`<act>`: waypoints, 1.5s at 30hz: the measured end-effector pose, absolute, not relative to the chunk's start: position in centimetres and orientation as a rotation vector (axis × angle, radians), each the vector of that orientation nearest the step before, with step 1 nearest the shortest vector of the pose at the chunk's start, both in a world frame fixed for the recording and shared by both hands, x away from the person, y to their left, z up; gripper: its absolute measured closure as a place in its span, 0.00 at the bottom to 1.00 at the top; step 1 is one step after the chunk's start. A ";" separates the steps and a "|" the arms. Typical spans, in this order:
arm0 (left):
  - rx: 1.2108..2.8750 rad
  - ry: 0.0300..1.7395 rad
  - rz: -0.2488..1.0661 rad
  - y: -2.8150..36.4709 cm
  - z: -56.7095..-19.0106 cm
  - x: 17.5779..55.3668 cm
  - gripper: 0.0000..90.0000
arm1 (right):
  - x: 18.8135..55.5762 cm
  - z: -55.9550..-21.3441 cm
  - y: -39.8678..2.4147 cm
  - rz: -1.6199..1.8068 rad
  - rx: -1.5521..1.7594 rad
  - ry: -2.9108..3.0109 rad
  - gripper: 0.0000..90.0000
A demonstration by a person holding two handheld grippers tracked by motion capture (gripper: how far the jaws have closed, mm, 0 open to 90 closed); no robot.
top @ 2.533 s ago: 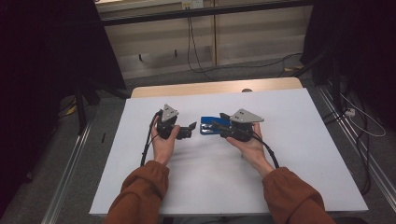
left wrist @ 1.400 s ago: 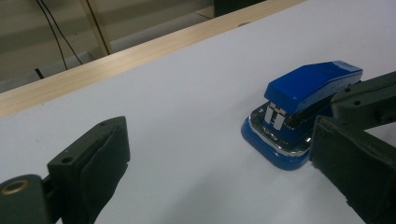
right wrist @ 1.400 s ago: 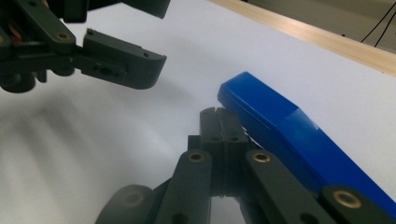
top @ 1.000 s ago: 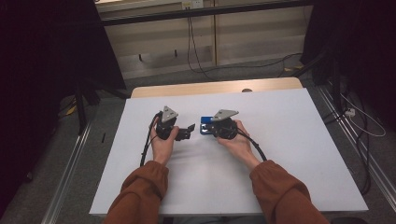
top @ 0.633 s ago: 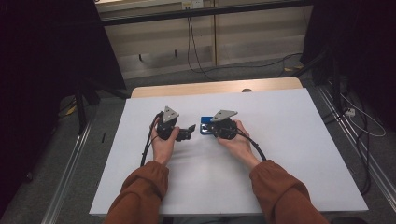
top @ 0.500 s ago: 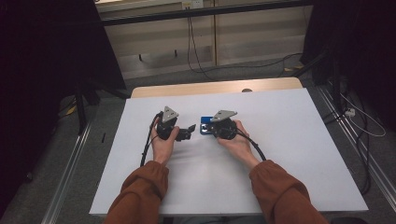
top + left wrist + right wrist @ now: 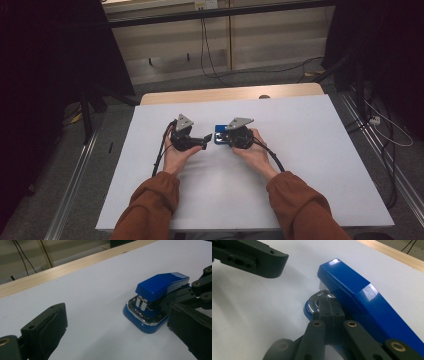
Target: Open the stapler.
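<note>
Since the earliest frame the right gripper (image 7: pixel 223 138) has been edging leftward, its jaws pressed together beside one blue stapler (image 7: pixel 157 300). The left gripper (image 7: pixel 115 332), jaws gaping and gripping nothing, is facing that stapler's metal mouth, which is too small to make out from above.

stapler (image 7: pixel 220 135): in the high view mostly covered by the right gripper (image 7: pixel 226 140), just a blue corner showing; its rear runs off the lower right edge of the right gripper view
right gripper: whether its closed jaws pinch the stapler base cannot be told
left gripper (image 7: pixel 112 335): jaws cut by the bottom edge of the left gripper view
worktop (image 7: pixel 320 150): near edge hidden behind the sleeves
</note>
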State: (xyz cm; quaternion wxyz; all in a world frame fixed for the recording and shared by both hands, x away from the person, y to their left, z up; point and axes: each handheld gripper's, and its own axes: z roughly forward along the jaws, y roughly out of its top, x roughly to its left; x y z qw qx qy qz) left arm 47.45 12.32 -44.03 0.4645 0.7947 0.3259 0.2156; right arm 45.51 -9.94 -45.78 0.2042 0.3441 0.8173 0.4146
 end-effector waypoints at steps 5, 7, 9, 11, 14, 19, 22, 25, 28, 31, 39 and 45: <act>1.945 0.801 0.531 12.4 -43.8 47.2 0.23 | 45.5 -45.8 -9.9 1.156 0.961 2.281 1.00; 1.937 0.798 0.510 12.3 -43.8 47.2 0.30 | 45.5 -45.8 -9.9 1.155 0.959 2.280 1.00; 1.948 0.791 0.524 12.2 -43.8 47.1 0.41 | 45.5 -45.8 -9.9 1.155 0.960 2.281 1.00; 1.928 0.795 0.473 12.1 -43.8 47.2 0.45 | 45.5 -45.8 -9.9 1.154 0.960 2.281 1.00; 1.931 0.792 0.455 12.1 -43.9 47.2 0.62 | 45.5 -45.8 -9.9 1.152 0.961 2.282 1.00; 1.931 0.784 0.414 12.1 -44.0 47.2 0.82 | 45.5 -45.8 -9.9 1.152 0.960 2.283 1.00; 1.937 0.770 0.423 12.0 -44.0 47.2 0.94 | 45.5 -45.7 -9.9 1.152 0.960 2.283 1.00; 1.944 0.759 0.419 11.7 -44.1 47.2 1.00 | 45.5 -45.7 -9.9 1.148 0.958 2.285 1.00; 1.968 0.751 0.433 11.3 -44.1 47.2 1.00 | 45.6 -45.7 -9.9 1.149 0.959 2.285 1.00; 1.976 0.752 0.439 11.2 -44.0 47.3 1.00 | 45.6 -45.7 -9.9 1.143 0.954 2.292 1.00; 2.017 0.817 0.431 10.1 -45.1 48.1 1.00 | 45.6 -45.6 -9.8 1.142 0.958 2.294 1.00; 2.064 0.785 0.488 9.2 -45.1 48.1 1.00 | 45.7 -45.7 -9.9 1.150 0.966 2.288 1.00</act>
